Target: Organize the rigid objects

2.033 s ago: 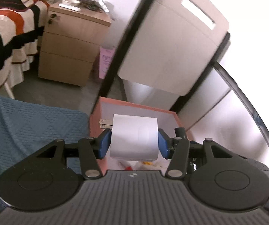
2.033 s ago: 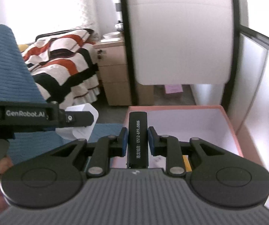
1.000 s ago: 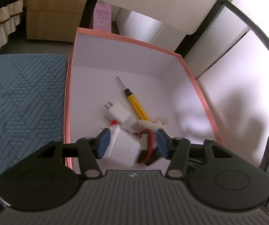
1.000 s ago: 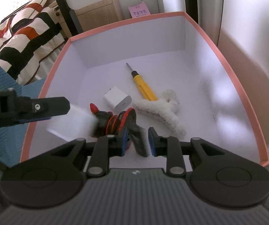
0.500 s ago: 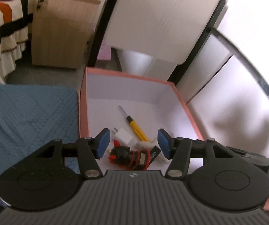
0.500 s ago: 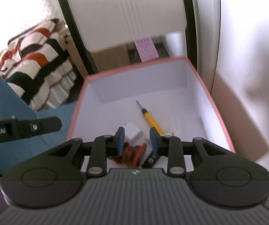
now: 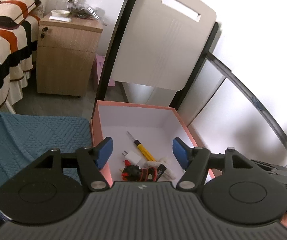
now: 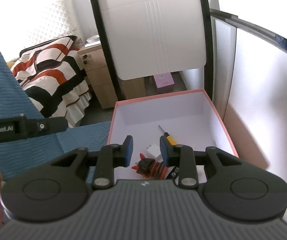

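Leftmost lies a blue quilted mat (image 7: 33, 138), its edge against the pink box (image 7: 135, 105). Both tongs hang above the box's near end, holding nothing. Left tongs (image 7: 142, 152) stand wide apart, blue pads (image 7: 104, 150) spread past the box's left wall. Right tongs (image 8: 146, 150) are apart too, though less widely.

Inside the box, on its white floor, from left to right: a white plug (image 7: 132, 157) with prongs pointing to the far left; below it a black-and-red bundle (image 7: 139, 173) with red spikes; a yellow screwdriver (image 7: 143, 150), tip toward the far wall, just beside the plug; a fluffy white clip (image 7: 163, 163) near the right wall, touching a black item (image 7: 160, 172) with white print that leans on the bundle.

Behind the box stands a white chair back (image 7: 163, 46), and further left a wooden nightstand (image 7: 65, 56) beside a striped bed (image 7: 1, 46).
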A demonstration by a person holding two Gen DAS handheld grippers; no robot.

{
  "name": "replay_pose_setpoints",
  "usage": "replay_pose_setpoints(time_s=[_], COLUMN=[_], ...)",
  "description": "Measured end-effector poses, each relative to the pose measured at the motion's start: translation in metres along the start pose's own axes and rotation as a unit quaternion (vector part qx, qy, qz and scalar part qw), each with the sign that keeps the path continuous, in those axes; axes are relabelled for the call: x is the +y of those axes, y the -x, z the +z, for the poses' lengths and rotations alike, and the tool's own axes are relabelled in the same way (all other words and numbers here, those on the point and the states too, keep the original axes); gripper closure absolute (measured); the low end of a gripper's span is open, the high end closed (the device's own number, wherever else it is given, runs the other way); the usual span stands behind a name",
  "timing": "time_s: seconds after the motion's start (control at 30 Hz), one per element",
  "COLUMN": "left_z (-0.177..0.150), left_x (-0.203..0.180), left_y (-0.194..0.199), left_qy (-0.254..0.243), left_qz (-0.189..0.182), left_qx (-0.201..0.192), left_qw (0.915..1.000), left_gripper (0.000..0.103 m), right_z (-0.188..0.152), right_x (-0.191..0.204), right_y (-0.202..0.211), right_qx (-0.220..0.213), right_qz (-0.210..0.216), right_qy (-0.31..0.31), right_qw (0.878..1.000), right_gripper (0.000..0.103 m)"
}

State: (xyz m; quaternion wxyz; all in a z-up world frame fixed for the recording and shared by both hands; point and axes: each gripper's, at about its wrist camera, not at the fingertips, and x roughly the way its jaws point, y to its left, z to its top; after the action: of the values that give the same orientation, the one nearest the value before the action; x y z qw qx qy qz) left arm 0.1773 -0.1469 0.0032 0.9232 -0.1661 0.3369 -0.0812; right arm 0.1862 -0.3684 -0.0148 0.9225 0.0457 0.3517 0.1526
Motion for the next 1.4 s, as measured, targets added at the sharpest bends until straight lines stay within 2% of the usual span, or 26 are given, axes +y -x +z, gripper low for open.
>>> replay_pose_setpoints(time_s=[0.3,0.37,0.53,0.7,1.03,1.17,1.23,1.3,1.33,1.4], left_z=[-0.012,-0.015,-0.023,-0.03,-0.053,-0.061,-0.065,-0.067,-0.068,-0.07], left_x=[0.005,0.008,0.017,0.021,0.027,0.025,0.026,0.028,0.029,0.031], left_y=[0.038,0.045,0.058,0.068,0.069,0.063,0.059,0.056,0.054,0.052], left_qy=[-0.007,-0.01,-0.01,-0.018,-0.029,-0.039,-0.035,-0.033,-0.033,-0.034], left_qz=[-0.005,-0.003,-0.007,-0.001,0.008,0.007,0.01,0.012,0.014,0.018], left_qx=[-0.006,-0.009,-0.01,-0.013,-0.011,-0.008,-0.006,-0.004,-0.005,-0.005], left_qw=[0.9999,0.9999,0.9999,0.9998,0.9995,0.9992,0.9993,0.9994,0.9993,0.9992], left_gripper=[0.025,0.017,0.016,0.009,0.005,0.004,0.003,0.002,0.002,0.002], right_z=[-0.016,-0.022,-0.034,-0.046,-0.071,-0.078,-0.081,-0.083,-0.086,-0.088], right_x=[0.019,0.024,0.037,0.047,0.045,0.041,0.041,0.041,0.041,0.041], right_y=[0.03,0.036,0.048,0.054,0.059,0.058,0.056,0.052,0.052,0.049], right_qx=[-0.007,-0.008,-0.013,-0.022,-0.028,-0.03,-0.029,-0.029,-0.031,-0.031], right_qz=[-0.012,-0.016,-0.027,-0.03,-0.046,-0.047,-0.051,-0.064,-0.068,-0.064], right_qy=[-0.002,-0.001,0.003,0.001,-0.008,-0.015,-0.015,-0.015,-0.014,-0.011], right_qw=[1.0,1.0,1.0,0.999,0.999,0.998,0.998,0.997,0.997,0.997], right_gripper=[0.071,0.071,0.07,0.071,0.07,0.058,0.046,0.014,0.01,0.01])
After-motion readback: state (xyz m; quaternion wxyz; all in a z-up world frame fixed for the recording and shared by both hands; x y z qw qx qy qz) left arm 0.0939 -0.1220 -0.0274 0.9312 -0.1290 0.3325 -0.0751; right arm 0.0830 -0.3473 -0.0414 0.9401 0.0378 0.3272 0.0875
